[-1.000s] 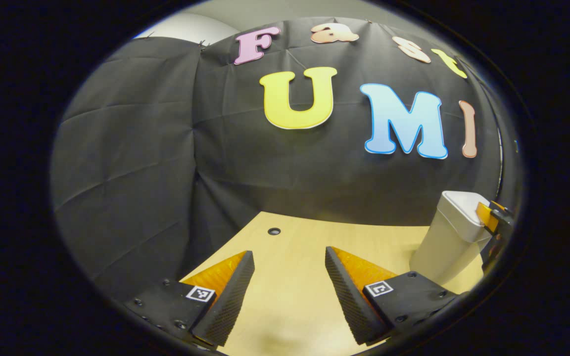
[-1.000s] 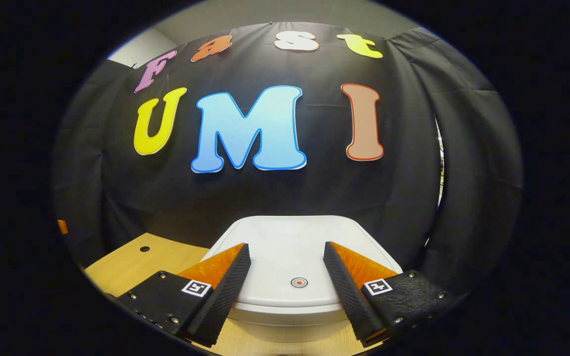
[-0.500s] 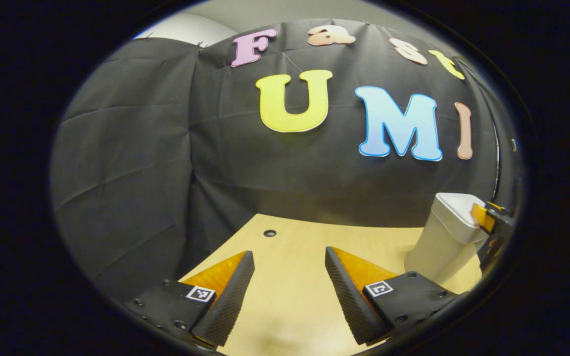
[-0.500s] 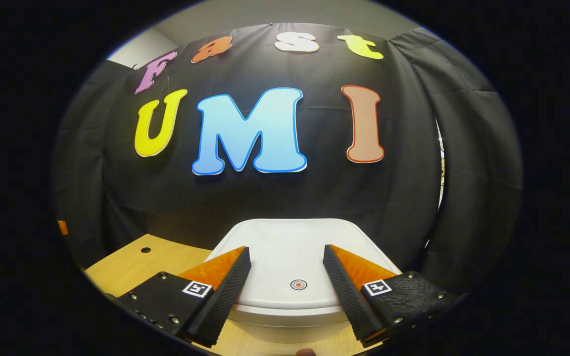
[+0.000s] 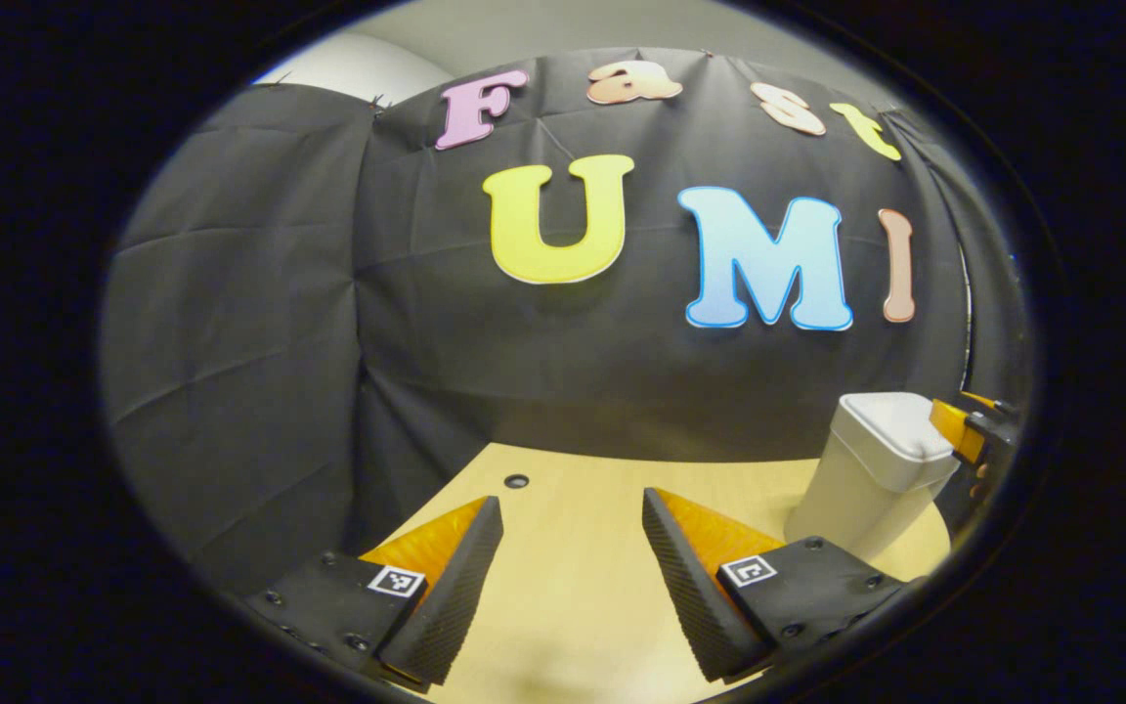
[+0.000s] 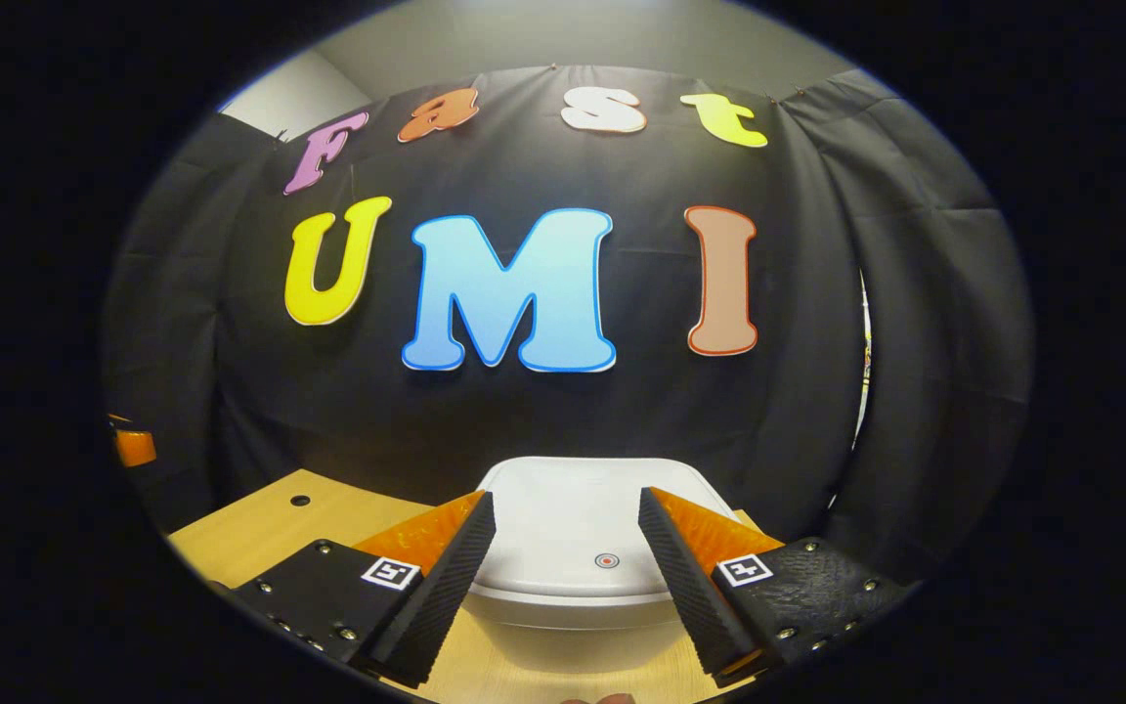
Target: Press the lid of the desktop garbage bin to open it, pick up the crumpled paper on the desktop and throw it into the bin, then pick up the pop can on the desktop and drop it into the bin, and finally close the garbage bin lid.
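The white desktop bin (image 6: 568, 577) stands straight ahead in the right gripper view with its lid (image 6: 563, 528) down; a small red-ringed button (image 6: 607, 560) marks the lid's near edge. My right gripper (image 6: 563, 562) hovers open just in front of and above the lid, nothing between its fingers. In the left gripper view the same bin (image 5: 866, 479) stands at the far right of the wooden desk (image 5: 573, 577), and the right gripper (image 5: 974, 435) shows beside its lid. My left gripper (image 5: 573, 577) is open over bare desk.
The black cloth wall closes off the back and both sides of the desk. A small round hole (image 5: 516, 481) sits in the desk near the back left. The left gripper (image 6: 133, 445) shows at the left edge of the right gripper view.
Both grippers have drawn back and up a little: the bin looks smaller and lower in both views. The lid stays down and both grippers stay open.
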Tool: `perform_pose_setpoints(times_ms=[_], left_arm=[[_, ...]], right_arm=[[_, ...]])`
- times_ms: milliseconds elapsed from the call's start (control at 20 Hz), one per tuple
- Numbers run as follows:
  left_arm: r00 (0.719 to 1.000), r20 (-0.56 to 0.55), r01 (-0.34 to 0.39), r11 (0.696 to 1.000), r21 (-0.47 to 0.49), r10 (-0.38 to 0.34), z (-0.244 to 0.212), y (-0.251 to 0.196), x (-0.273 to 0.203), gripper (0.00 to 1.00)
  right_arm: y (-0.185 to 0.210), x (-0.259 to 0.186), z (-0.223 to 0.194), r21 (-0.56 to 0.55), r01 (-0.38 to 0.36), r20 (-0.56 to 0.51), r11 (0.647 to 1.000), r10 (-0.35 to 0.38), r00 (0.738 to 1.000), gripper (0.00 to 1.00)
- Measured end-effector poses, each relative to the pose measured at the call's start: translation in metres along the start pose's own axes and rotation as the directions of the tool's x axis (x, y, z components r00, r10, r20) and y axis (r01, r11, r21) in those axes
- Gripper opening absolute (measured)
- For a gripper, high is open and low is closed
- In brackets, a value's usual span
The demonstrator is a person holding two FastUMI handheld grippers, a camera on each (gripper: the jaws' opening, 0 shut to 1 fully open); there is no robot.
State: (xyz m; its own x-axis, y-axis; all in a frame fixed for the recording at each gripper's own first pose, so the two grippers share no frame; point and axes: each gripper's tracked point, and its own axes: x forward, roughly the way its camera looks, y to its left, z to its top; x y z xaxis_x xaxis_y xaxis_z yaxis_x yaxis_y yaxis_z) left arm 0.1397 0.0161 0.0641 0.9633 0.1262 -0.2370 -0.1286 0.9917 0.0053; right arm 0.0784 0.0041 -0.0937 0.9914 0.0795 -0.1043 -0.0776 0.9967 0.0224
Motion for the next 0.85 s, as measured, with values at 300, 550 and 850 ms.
perform_pose_setpoints(times_ms=[300, 550, 850], left_arm=[[0.991, 0.094, 0.097, 0.995, 0.037, -0.1, 0.046, -0.039, -0.009, 0.94], [0.964, 0.129, 0.23, 0.973, 0.037, -0.233, 0.06, -0.1, -0.01, 0.94], [0.918, 0.131, 0.369, 0.928, 0.059, -0.373, 0.065, -0.174, -0.019, 1.0]], right_arm=[[0.003, -0.045, 0.051, 0.044, 0.026, 0.099, 0.999, -0.031, 0.995, 0.95], [-0.006, -0.082, 0.073, 0.059, 0.079, 0.116, 0.995, -0.085, 0.99, 0.95], [-0.033, -0.116, 0.083, 0.041, 0.171, 0.143, 0.984, -0.175, 0.974, 0.95]])
